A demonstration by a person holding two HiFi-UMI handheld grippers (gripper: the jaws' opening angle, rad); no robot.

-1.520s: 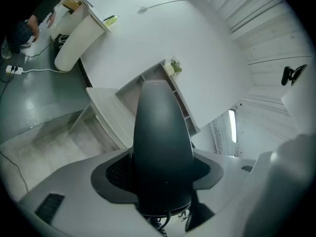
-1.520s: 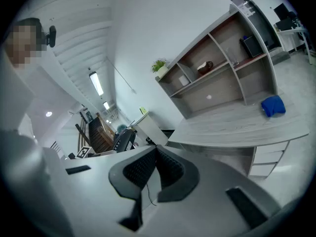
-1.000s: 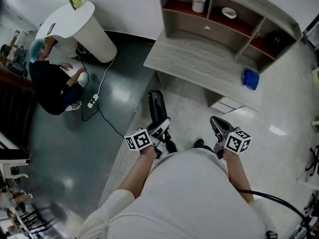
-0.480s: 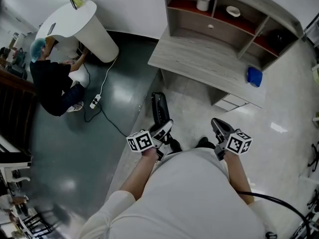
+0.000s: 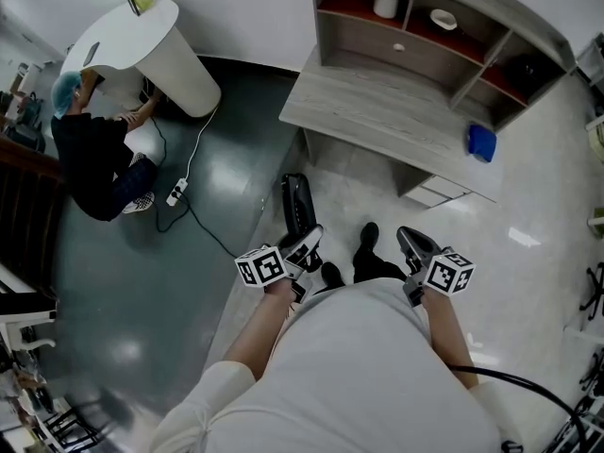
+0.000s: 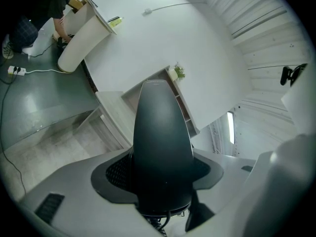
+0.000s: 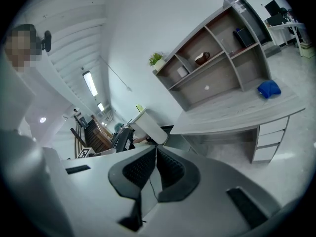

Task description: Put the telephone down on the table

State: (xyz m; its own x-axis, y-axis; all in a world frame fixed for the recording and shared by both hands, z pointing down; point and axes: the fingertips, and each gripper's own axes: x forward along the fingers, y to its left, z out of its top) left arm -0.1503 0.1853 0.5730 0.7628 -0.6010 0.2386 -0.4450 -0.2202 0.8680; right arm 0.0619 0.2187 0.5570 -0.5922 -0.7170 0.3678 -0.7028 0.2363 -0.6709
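A black telephone handset (image 5: 296, 206) sticks forward from my left gripper (image 5: 304, 247), which is shut on it above the floor. In the left gripper view the handset (image 6: 163, 147) fills the middle between the dark pads (image 6: 116, 173). My right gripper (image 5: 412, 243) hangs at the same height to the right, jaws shut with nothing between them (image 7: 155, 168). The grey wooden table (image 5: 377, 116) stands ahead of both grippers, and it shows in the right gripper view (image 7: 232, 111) too.
A blue object (image 5: 482, 142) lies at the table's right end. The shelf unit behind holds a white cup (image 5: 385, 3) and a bowl (image 5: 442, 19). Drawers (image 5: 429, 194) sit under the table. At left a person (image 5: 90, 149) crouches by a white stand (image 5: 156, 50); a cable and power strip (image 5: 176, 192) lie on the floor.
A black shoe has stepped forward between the grippers and the view has shifted slightly. Both grippers keep their places, the left still holding the handset.
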